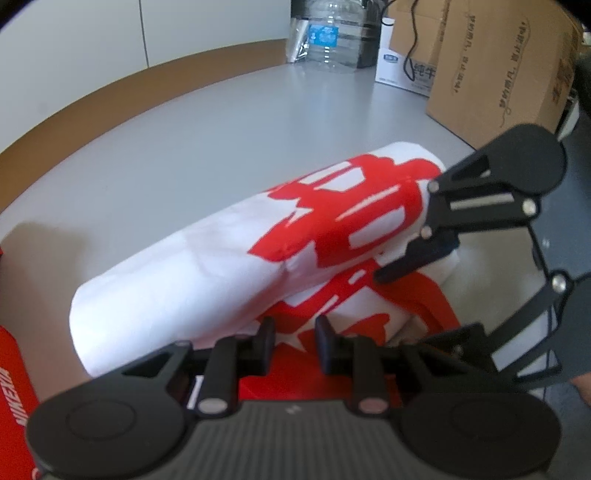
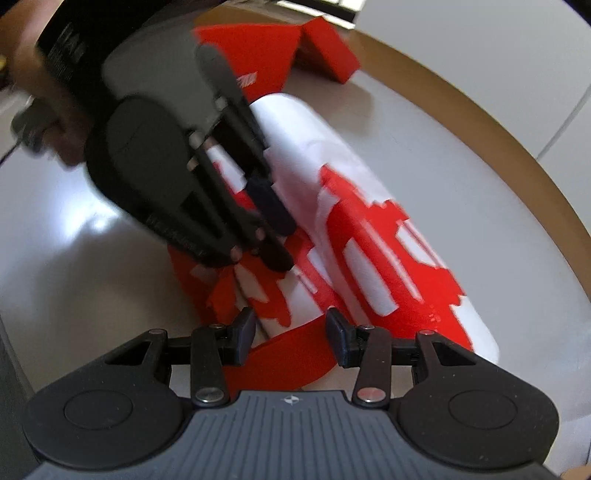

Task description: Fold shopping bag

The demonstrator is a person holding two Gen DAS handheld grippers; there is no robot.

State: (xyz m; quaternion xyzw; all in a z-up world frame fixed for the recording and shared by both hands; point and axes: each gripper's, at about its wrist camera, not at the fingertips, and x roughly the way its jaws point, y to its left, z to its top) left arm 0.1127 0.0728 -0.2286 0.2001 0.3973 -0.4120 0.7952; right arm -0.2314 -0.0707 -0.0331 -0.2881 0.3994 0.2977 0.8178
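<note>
Between both tongs, shopping bag (image 1: 229, 258) lying half-folded on tabletop (image 1: 221, 122); left tongs (image 1: 293, 345) and right tongs (image 2: 291, 332) hovering spread, pinching nothing. Next: pinching near edge.

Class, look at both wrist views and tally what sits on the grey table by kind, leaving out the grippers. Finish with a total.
White shopping bag with red print: 1
Brown cardboard boxes: 2
Clear plastic water bottle with blue label: 1
White carton with blue print: 1
Red boxes: 2
Total: 7
</note>
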